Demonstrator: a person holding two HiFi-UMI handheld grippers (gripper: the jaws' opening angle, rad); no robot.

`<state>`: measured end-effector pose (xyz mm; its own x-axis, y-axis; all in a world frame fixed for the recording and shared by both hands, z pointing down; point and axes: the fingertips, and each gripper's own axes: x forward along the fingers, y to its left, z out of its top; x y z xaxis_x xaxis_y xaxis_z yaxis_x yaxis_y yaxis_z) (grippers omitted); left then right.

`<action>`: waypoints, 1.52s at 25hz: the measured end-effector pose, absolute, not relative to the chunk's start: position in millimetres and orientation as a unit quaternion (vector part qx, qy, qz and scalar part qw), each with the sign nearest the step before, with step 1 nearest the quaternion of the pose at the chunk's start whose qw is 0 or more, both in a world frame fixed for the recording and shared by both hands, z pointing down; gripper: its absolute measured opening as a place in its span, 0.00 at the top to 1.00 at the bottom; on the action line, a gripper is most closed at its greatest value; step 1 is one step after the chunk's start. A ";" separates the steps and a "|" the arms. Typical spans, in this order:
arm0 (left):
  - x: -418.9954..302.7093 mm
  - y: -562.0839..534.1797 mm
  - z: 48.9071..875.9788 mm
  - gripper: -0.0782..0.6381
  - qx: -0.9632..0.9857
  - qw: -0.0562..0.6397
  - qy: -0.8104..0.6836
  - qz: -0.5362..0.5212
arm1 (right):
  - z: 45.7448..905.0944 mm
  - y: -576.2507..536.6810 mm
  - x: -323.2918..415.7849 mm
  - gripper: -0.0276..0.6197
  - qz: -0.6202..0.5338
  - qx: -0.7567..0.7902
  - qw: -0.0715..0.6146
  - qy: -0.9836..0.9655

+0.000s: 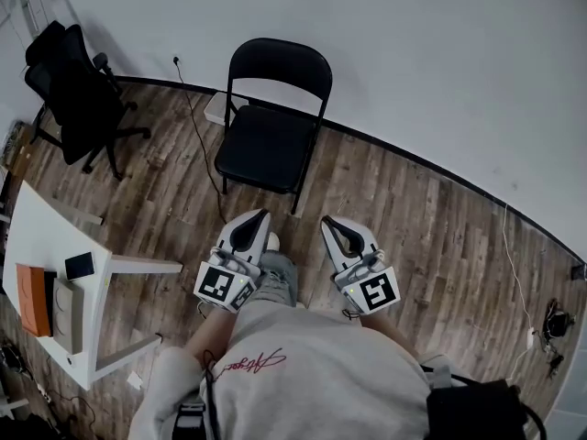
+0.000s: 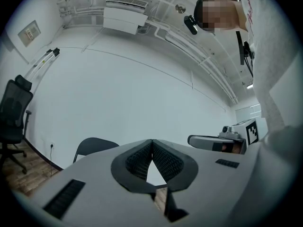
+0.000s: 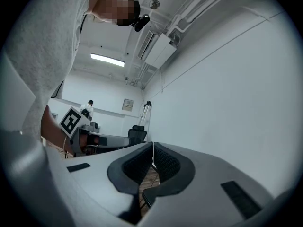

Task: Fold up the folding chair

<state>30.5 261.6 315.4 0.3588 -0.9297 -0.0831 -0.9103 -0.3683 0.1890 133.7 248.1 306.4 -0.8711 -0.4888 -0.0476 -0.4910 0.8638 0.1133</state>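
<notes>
A black folding chair stands unfolded on the wood floor against the white wall, its seat facing me. My left gripper is shut and empty, held level a short way in front of the seat's front edge. My right gripper is also shut and empty, beside the left one and apart from the chair. In the left gripper view the chair's backrest shows left of the shut left gripper, and the other gripper appears at the right. In the right gripper view the right gripper has its tips together, with a little of the chair's seat below.
A black office chair stands at the far left. A white table with an orange book and a dark phone is at my left. A cable runs along the floor left of the folding chair. A black bag lies lower right.
</notes>
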 end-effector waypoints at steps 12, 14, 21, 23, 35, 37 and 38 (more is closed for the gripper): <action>-36.4 88.0 317.4 0.87 0.856 0.080 -0.505 -0.082 | 292.2 67.5 33.1 0.93 0.087 -0.284 0.015 0.955; -41.7 70.2 325.5 0.87 0.856 0.095 -0.502 -0.081 | 292.5 49.4 24.3 0.93 0.089 -0.290 0.012 0.953; -55.1 37.8 361.6 0.87 0.838 0.134 -0.523 -0.073 | 353.3 1.0 29.9 0.93 0.032 -0.301 -0.050 0.952; -61.9 35.2 383.9 0.87 0.822 0.135 -0.549 -0.071 | 378.8 -18.6 40.7 0.93 0.014 -0.318 -0.075 0.945; -149.2 77.0 682.8 0.50 0.522 0.496 -0.674 -0.164 | 541.3 -164.0 63.1 0.65 -0.044 -0.401 -0.180 0.897; -163.5 94.1 725.4 0.49 0.446 0.532 -0.688 -0.211 | 580.0 -179.2 66.0 0.63 -0.073 -0.410 -0.197 0.888; -166.9 97.0 739.7 0.48 0.425 0.541 -0.688 -0.231 | 598.3 -187.1 68.4 0.63 -0.087 -0.414 -0.204 0.883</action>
